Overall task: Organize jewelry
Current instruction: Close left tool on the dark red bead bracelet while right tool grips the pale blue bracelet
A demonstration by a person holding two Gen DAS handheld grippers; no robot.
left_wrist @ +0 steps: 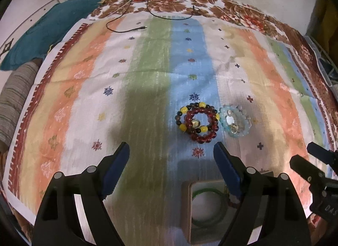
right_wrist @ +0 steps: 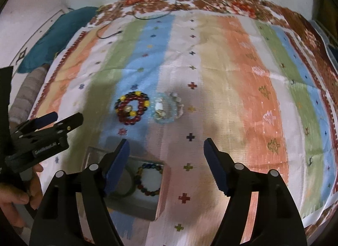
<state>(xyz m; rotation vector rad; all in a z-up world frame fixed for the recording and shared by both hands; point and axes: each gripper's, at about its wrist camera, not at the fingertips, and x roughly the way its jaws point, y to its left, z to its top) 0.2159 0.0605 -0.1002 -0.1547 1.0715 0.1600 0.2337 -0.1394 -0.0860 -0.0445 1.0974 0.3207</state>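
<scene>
A dark red bead bracelet [left_wrist: 201, 123] lies on a black-and-yellow bead bracelet [left_wrist: 183, 112] on the striped cloth, with small rings inside. Beside them on the right lie pale blue and clear bead bracelets [left_wrist: 235, 121]. All show in the right wrist view too: the red one [right_wrist: 132, 108] and the pale ones [right_wrist: 166, 109]. A wooden box [left_wrist: 187, 208] holds a green bangle [left_wrist: 208, 205]; in the right wrist view the box [right_wrist: 162, 191] also holds a multicoloured bead bracelet [right_wrist: 150, 179]. My left gripper [left_wrist: 171, 151] is open and empty above the box. My right gripper [right_wrist: 165, 147] is open and empty right of the box.
The striped cloth [left_wrist: 147, 72] covers a bed with a floral sheet [left_wrist: 243, 11]. A black cable [left_wrist: 135, 28] lies at the far side. A teal cloth [left_wrist: 48, 32] and a grey striped pillow [left_wrist: 14, 96] sit at the left. The right gripper shows in the left view [left_wrist: 312, 170].
</scene>
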